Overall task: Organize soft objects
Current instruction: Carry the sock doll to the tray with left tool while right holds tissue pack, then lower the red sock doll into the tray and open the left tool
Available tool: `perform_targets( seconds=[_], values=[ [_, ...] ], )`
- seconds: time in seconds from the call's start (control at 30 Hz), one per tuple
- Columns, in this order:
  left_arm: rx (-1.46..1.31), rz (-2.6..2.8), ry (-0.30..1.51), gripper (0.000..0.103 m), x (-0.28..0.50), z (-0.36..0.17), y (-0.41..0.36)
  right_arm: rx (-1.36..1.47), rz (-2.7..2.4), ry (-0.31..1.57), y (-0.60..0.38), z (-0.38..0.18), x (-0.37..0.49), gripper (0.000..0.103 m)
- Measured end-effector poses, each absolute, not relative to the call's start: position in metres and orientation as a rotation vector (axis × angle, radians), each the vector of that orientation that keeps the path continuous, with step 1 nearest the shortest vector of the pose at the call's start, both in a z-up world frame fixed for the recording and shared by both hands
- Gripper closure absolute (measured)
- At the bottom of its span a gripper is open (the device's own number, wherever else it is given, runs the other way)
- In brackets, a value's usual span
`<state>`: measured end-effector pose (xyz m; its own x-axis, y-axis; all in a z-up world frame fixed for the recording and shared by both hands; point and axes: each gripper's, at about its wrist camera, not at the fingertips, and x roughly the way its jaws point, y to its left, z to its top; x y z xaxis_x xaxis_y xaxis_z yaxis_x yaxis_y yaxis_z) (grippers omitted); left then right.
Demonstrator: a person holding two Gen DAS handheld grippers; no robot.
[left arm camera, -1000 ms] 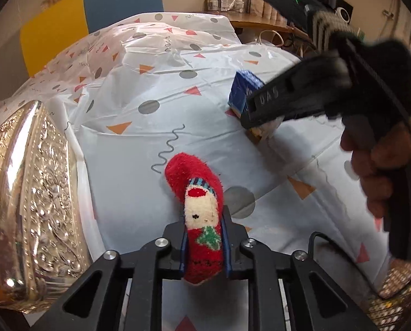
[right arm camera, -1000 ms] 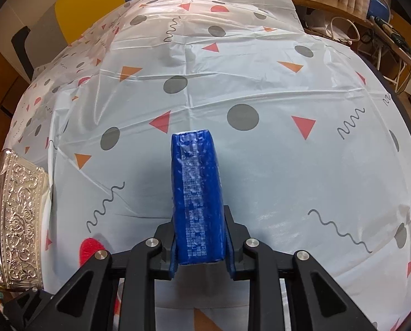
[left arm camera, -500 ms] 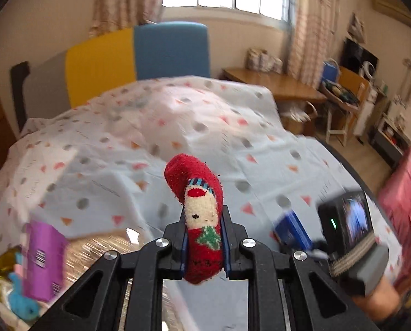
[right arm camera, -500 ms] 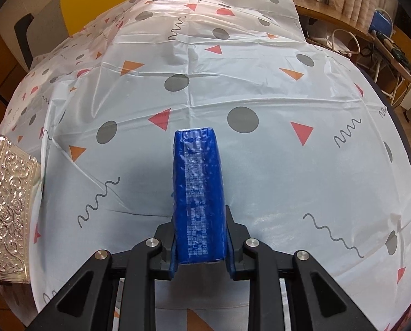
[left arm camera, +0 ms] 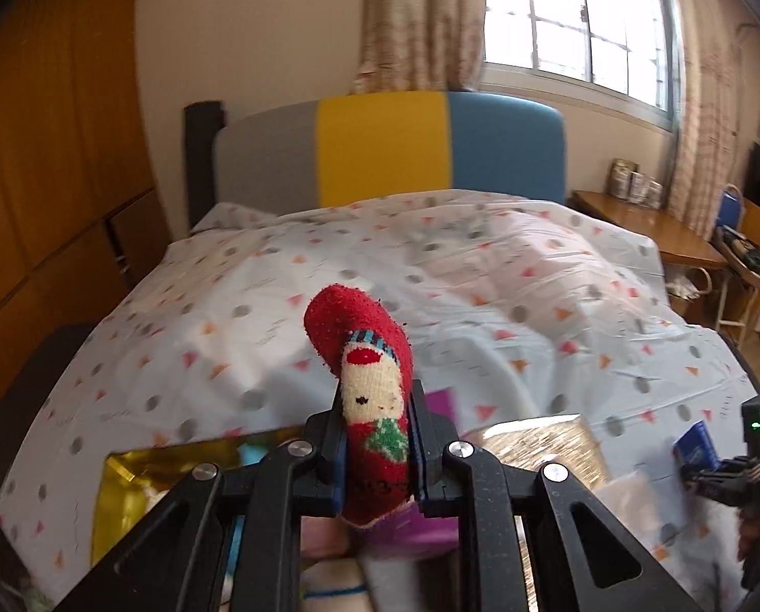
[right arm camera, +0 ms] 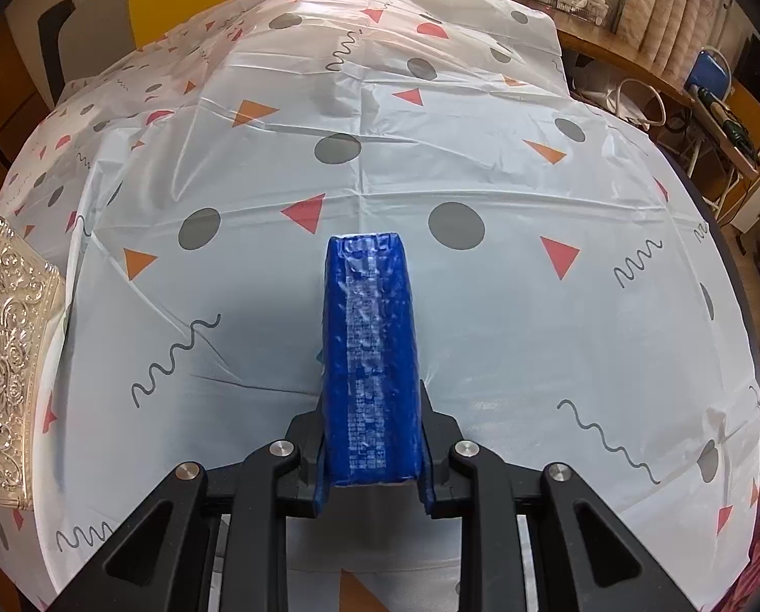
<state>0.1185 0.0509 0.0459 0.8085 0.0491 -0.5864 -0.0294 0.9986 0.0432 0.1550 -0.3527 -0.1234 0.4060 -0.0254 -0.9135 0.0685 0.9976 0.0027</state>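
A: Here, over the gold box (left arm camera: 125, 464), the left tool (left arm camera: 377, 451) clamps a red Santa sock (left arm camera: 372, 387), apparently carried there for dropping in among the soft things.

B: Which way does the sock point?

A: Its long axis runs along the fingers, toe away from the tool toward the bed's headboard (left arm camera: 385, 145).

B: And the other hand?

A: Right of the box, over the bed, the right tool (right arm camera: 372, 446) grips a blue packet (right arm camera: 369, 357) by its narrow sides, lengthwise and forward, likely waiting its turn.
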Motion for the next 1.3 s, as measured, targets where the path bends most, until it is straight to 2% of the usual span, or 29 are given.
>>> perform_targets(
  seconds=[0.23, 0.57, 1.1, 1.3],
  values=[
    [-0.022, 0.161, 0.645, 0.084, 0.066, 0.018, 0.113, 0.014, -0.071, 1.132, -0.349, -0.123, 0.153, 0.079],
    [-0.066, 0.239, 0.695, 0.084, 0.02, -0.011, 0.152, -0.012, -0.088, 1.109, -0.346, -0.124, 0.151, 0.079],
    [-0.11, 0.287, 0.746, 0.084, 0.004, -0.033, 0.177, -0.065, -0.092, 1.083, -0.342, -0.126, 0.148, 0.079],
    [-0.241, 0.294, 0.807, 0.084, -0.006, -0.043, 0.213, -0.069, -0.091, 1.084, -0.342, -0.126, 0.147, 0.079]
  ],
)
